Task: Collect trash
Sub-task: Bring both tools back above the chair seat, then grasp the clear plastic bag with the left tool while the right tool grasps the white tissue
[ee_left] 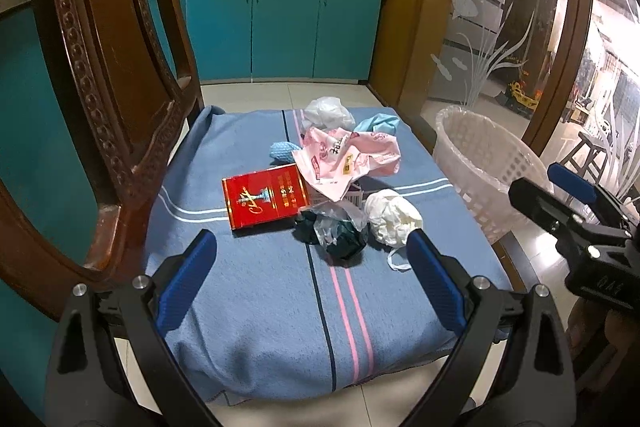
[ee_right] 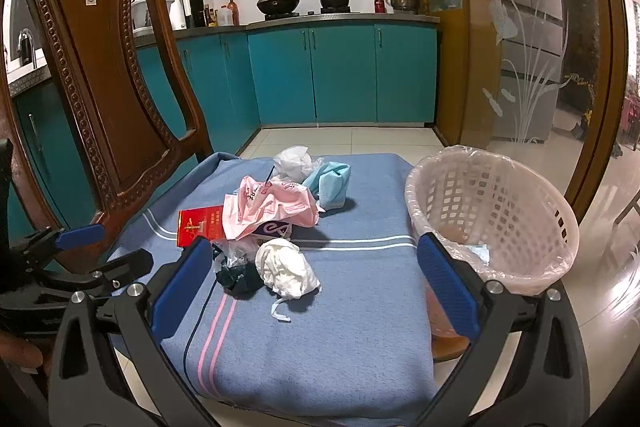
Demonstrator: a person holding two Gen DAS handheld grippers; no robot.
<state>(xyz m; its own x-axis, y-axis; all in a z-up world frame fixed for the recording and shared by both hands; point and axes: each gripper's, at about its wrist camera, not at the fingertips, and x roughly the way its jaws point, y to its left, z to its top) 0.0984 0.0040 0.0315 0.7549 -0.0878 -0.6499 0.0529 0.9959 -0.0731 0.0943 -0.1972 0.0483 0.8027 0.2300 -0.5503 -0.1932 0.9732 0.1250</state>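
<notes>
A heap of trash lies on the blue cloth (ee_left: pixel 260 287) over a chair seat: a red cigarette box (ee_left: pixel 265 201), a pink wrapper (ee_left: pixel 348 159), a crumpled white face mask (ee_left: pixel 392 217) (ee_right: pixel 286 267), a dark wad with clear plastic (ee_left: pixel 334 231) (ee_right: pixel 236 275), a blue mask (ee_right: pixel 330 183) and a white bag (ee_left: pixel 328 113). My left gripper (ee_left: pixel 312 283) is open, hovering in front of the heap and holding nothing. My right gripper (ee_right: pixel 316 283) is open too, with the white mask ahead between its fingers. A lined white basket (ee_right: pixel 500 211) (ee_left: pixel 480 167) stands right of the seat.
The carved wooden chair back (ee_right: pixel 104 75) rises at the left. Teal kitchen cabinets (ee_right: pixel 340 75) and a stove with pots lie beyond the tiled floor. A frosted glass door (ee_right: pixel 532 27) stands at the right. The basket holds a bit of blue trash (ee_right: pixel 476 251).
</notes>
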